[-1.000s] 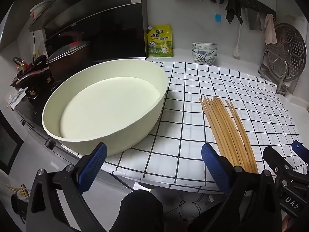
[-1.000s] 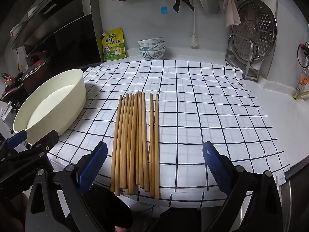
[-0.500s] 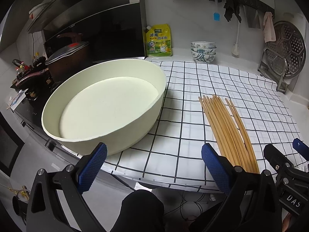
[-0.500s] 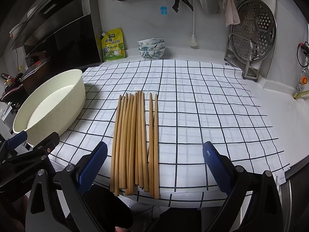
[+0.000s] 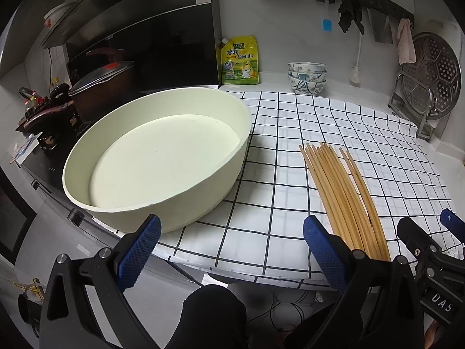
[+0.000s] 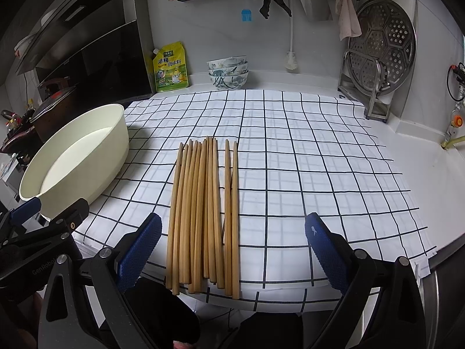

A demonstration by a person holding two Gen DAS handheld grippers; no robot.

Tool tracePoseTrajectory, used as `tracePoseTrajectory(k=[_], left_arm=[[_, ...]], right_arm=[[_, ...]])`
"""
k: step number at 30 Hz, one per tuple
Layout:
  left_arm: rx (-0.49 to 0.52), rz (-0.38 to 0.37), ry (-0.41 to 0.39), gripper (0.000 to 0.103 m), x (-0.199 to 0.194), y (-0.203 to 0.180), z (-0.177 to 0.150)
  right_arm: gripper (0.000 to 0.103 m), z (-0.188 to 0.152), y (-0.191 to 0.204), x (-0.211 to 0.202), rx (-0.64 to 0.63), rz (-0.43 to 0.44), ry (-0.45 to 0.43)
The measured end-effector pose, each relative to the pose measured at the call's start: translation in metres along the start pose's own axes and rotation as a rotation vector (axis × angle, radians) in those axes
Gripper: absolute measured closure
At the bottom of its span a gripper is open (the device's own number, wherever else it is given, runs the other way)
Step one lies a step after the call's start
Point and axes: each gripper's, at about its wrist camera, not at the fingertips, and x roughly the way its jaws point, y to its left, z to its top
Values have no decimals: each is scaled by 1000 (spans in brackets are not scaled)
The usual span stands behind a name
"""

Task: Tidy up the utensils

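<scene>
Where the checked cloth (image 6: 290,160) lies, slender tan wooden chopsticks (image 6: 203,212) rest parallel.

The tabletop (image 6: 430,174) carries a checked cloth (image 6: 290,157). On the cloth, chopsticks (image 6: 203,212) lie just ahead of the right tool (image 6: 232,250), and a basin (image 6: 75,157) sits to its left.

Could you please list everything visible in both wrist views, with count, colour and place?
chopsticks: about ten, tan wood, side by side on the cloth, centre
basin: one, cream, cloth's left edge
checked cloth: one, white with black lines, on the counter
bowls: stacked, patterned white, back wall
seasoning pouch: one, yellow, back wall
steamer plate: one, steel, in rack, back right
lidded pot: one, dark, stove, left
left gripper: blue pads, open
right gripper: blue pads, open
</scene>
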Motion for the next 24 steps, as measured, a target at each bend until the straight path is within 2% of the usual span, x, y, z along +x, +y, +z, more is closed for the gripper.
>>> tracePoseTrajectory(k=[24], left_arm=[[4, -1, 1, 6, -1, -1, -1]], right_arm=[[9, 0, 1, 1, 2, -2, 3]])
